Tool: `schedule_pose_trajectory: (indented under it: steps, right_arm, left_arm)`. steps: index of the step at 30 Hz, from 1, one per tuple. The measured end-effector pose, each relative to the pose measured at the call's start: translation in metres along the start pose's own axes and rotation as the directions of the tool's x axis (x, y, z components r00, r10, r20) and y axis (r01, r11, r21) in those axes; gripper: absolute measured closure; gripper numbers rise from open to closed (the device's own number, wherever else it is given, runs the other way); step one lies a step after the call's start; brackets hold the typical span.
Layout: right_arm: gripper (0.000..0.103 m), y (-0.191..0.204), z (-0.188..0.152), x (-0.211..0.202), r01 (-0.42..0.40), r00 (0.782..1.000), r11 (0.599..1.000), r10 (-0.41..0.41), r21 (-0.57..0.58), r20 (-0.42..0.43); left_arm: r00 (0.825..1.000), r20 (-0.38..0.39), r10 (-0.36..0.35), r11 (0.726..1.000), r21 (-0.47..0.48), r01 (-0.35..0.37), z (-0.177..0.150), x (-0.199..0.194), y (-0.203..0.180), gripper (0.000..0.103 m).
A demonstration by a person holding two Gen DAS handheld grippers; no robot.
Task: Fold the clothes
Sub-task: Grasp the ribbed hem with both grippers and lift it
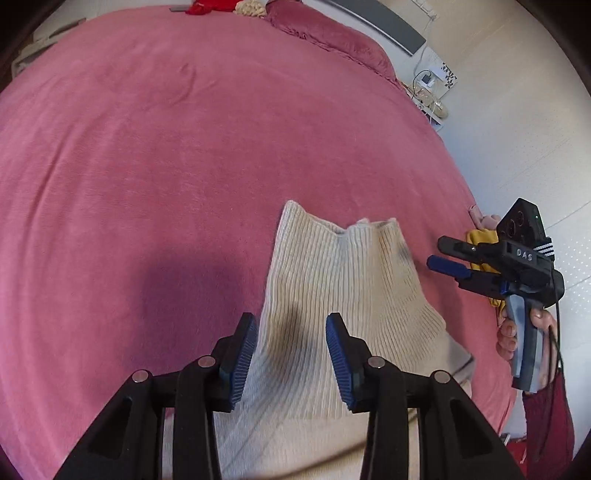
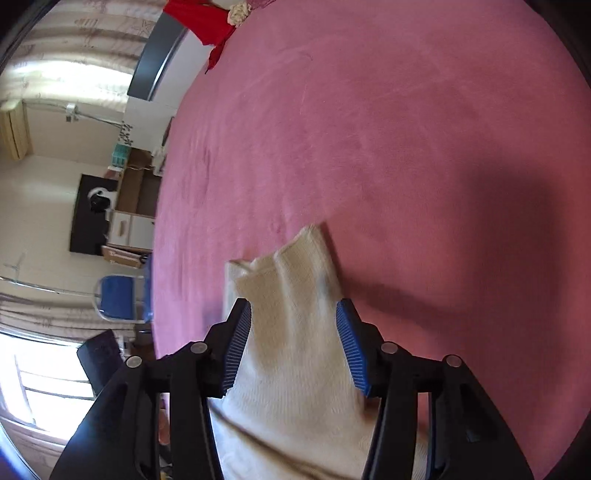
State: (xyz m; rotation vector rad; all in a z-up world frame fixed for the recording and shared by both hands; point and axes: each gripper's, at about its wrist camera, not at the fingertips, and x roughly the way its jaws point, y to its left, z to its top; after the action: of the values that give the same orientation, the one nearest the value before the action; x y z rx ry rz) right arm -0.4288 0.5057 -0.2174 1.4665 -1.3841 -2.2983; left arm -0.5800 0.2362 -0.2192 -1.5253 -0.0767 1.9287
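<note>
Lying on pink bed (image 1: 147, 166): cream sweater (image 1: 332, 295) | both jaws open | yellow cloth (image 1: 480, 236) left view only

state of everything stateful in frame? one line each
left gripper: open, holding nothing, above the near part of the sweater
right gripper: open, holding nothing, over the sweater
cream ribbed sweater: lying on the bed, partly folded, far edge rumpled
pink bedspread: spread flat, mostly smooth
red garment: unfolded, at the far edge of the bed
yellow cloth: bunched at the bed's edge
</note>
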Motion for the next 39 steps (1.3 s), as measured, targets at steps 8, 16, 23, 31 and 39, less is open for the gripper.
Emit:
schedule_pose_trajectory:
  steps: [8,16,23,31,39]
  right_arm:
    - [0.052,0.006,0.010,0.035,0.041,0.997,0.995,-0.046,-0.095,-0.056]
    - [0.052,0.009,0.016,0.042,0.090,0.991,0.979,-0.106,-0.183,-0.080]
    - [0.097,0.031,0.003,0.056,0.214,0.969,0.913,-0.243,-0.348,-0.042]
    - [0.098,0.042,-0.024,0.009,0.130,0.991,0.921,-0.129,-0.368,0.027]
    - [0.098,0.050,-0.064,-0.035,0.054,0.997,0.918,-0.028,-0.394,0.071]
  left_arm:
    - [0.999,-0.046,-0.013,0.999,0.046,0.015,0.012,0.030,-0.005,0.063]
    - [0.999,-0.042,-0.007,1.000,-0.003,0.007,0.020,0.042,-0.003,0.063]
    - [0.998,0.043,0.038,0.999,-0.022,-0.037,0.014,0.038,-0.010,0.099]
    - [0.979,0.198,-0.056,0.998,0.043,0.048,-0.008,-0.011,-0.027,0.100]
    - [0.949,0.279,-0.149,0.980,0.172,0.103,-0.061,-0.088,-0.043,0.099]
